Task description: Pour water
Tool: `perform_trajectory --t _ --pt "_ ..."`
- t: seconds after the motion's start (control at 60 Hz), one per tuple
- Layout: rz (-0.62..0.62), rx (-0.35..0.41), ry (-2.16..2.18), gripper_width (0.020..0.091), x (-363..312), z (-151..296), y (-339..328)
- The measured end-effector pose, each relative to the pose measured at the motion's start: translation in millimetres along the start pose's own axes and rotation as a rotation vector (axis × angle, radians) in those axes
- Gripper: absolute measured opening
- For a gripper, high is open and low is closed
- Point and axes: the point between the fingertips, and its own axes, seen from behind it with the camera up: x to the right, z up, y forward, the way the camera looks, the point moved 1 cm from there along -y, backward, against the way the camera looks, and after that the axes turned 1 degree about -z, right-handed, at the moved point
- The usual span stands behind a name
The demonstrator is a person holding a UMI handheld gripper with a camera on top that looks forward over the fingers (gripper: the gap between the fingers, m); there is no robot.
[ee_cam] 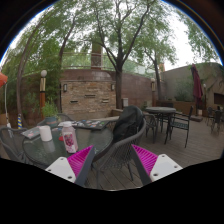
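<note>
Patio worktop [30,148], lower left, carries bottle [68,137] and cup [45,133]. Claw [102,160] released, empty. Approach step; next, advance left to grasp bottle.

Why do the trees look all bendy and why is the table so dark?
In the gripper view, the wide-angle lens curves the trees inward toward the middle; the sky between the leaves is bright and washed out, while the glass table and the bottle sit in dim shade; the open gripper shows its pink pads clearly.

Pink-labelled bottle [68,138] — white cup [45,133] — magenta pads [146,160] — black chairs [178,125].
</note>
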Motion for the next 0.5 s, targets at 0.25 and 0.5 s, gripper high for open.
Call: perform_trajectory --t 0.25,0.5 --pt "0.030 0.002 -0.014 0.0806 -12.3 -3.0 7.1" --pt "0.205 0.038 -0.043 0.0807 -91.6 -18.6 47.5"
